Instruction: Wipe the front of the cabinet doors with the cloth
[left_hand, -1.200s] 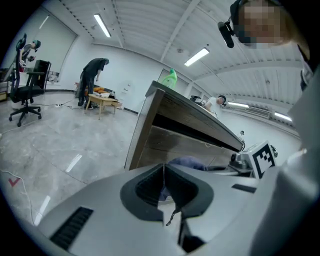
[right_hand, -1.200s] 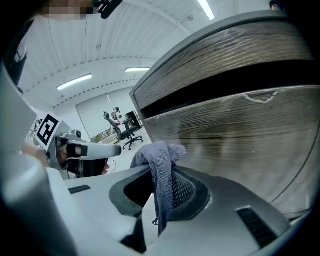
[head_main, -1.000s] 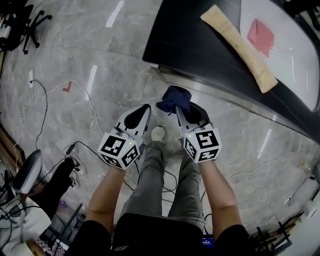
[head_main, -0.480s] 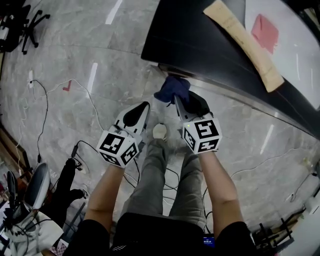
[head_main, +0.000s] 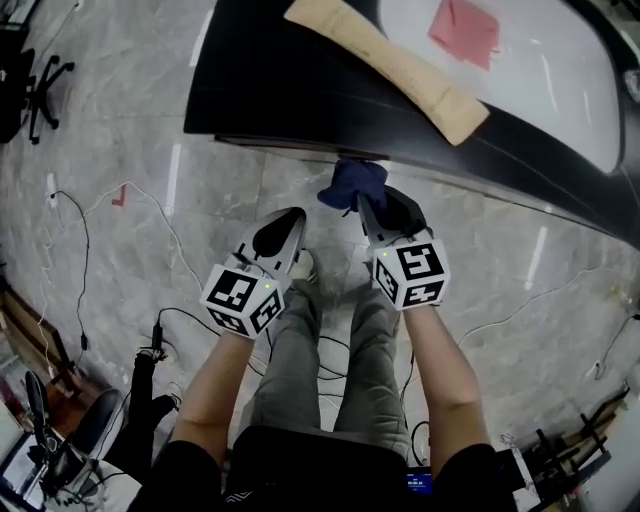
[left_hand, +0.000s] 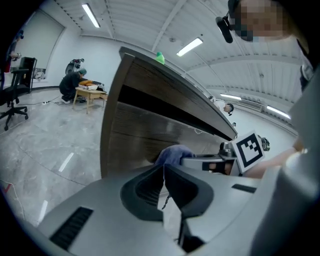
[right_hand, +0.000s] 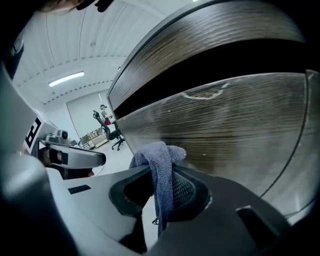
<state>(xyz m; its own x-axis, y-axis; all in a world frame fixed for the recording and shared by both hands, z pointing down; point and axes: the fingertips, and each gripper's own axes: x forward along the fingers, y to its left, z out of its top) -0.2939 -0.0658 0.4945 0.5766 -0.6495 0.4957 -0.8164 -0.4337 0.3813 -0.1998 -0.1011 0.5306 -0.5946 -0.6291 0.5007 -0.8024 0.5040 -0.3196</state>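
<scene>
Right hand-held gripper (right_hand: 161, 175) clamped on cloth (right_hand: 159, 152), left hand-held gripper (left_hand: 164, 169) closed

the cloth (head_main: 352, 186) is dark blue at upper centre of the head view, and a greyer blue knit in the right gripper view. the cabinet (right_hand: 225, 125) has a brown front with streaky wood grain and one black band; its top is black. the left gripper (head_main: 296, 216) and right gripper (head_main: 366, 203) have pale grey shells, black jaw linings and white cubes with black square markers. the floor (head_main: 120, 110) is grey marble with white streaks. along the top edge are a tan strip (head_main: 390, 62) and a red square (head_main: 463, 30).
</scene>
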